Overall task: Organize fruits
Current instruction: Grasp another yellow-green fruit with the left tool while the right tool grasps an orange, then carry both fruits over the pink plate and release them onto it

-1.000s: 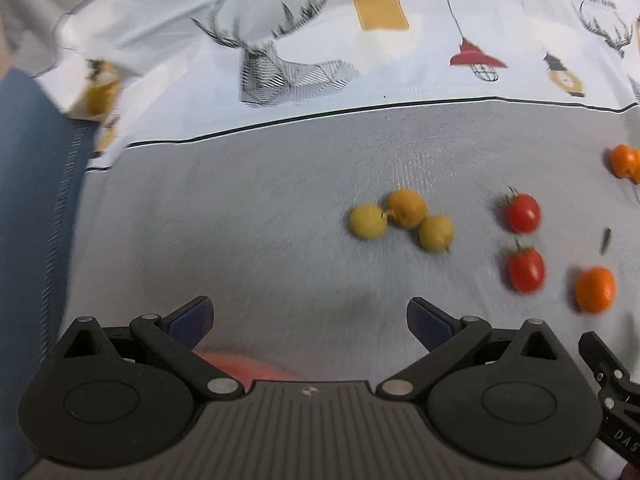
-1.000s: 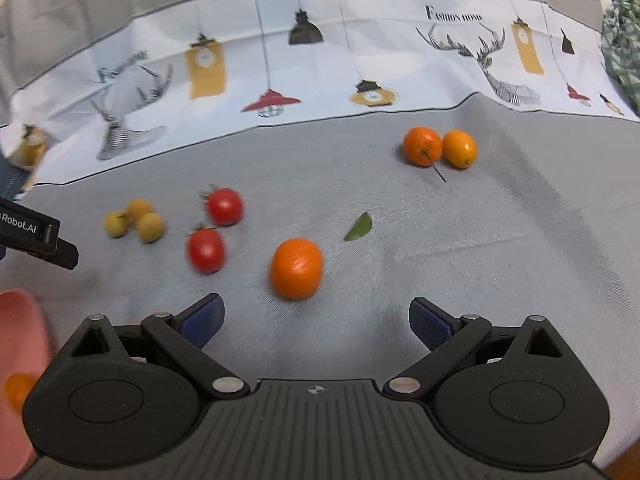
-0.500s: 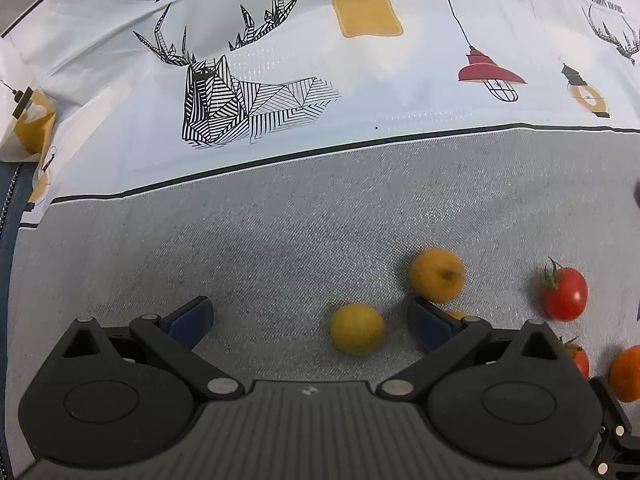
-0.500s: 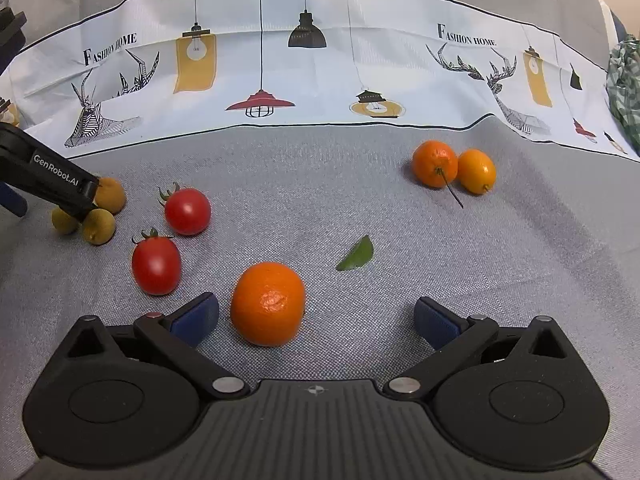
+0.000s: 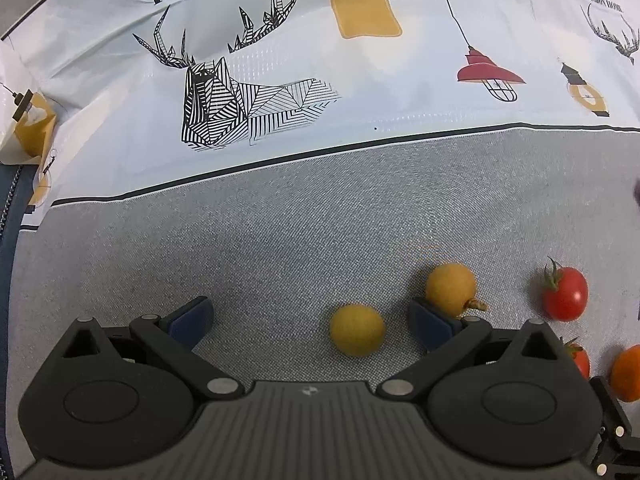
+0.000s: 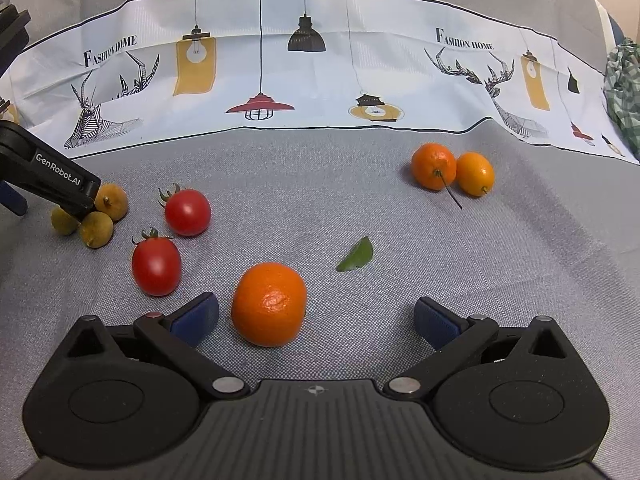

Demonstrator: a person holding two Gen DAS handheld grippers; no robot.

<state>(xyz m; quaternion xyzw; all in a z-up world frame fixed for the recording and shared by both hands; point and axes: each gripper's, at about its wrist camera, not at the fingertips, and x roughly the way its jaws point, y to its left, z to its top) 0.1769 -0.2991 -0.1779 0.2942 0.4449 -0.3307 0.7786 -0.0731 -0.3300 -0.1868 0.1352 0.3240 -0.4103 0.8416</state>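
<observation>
My left gripper (image 5: 310,320) is open, low over the grey cloth. A yellow round fruit (image 5: 357,330) lies between its fingers, nearer the right one. A second yellow-orange fruit (image 5: 451,289) sits just beyond the right fingertip (image 5: 430,326). My right gripper (image 6: 316,318) is open, and an orange mandarin (image 6: 269,304) lies between its fingers, close to the left one. In the right wrist view, the left gripper's finger (image 6: 48,176) sits over three yellow fruits (image 6: 96,229). Two red cherry tomatoes (image 6: 187,212) (image 6: 156,266) lie to their right.
A mandarin (image 6: 434,166) and a kumquat (image 6: 475,174) lie together at the far right. A green leaf (image 6: 356,260) lies mid-cloth. A printed white cloth band (image 6: 320,88) runs along the back. A green checked cloth (image 6: 624,96) is at the right edge.
Both grippers have moved forward and down toward the fruits. The yellow fruit has come between the left fingers and the mandarin between the right fingers. Both stay open.
</observation>
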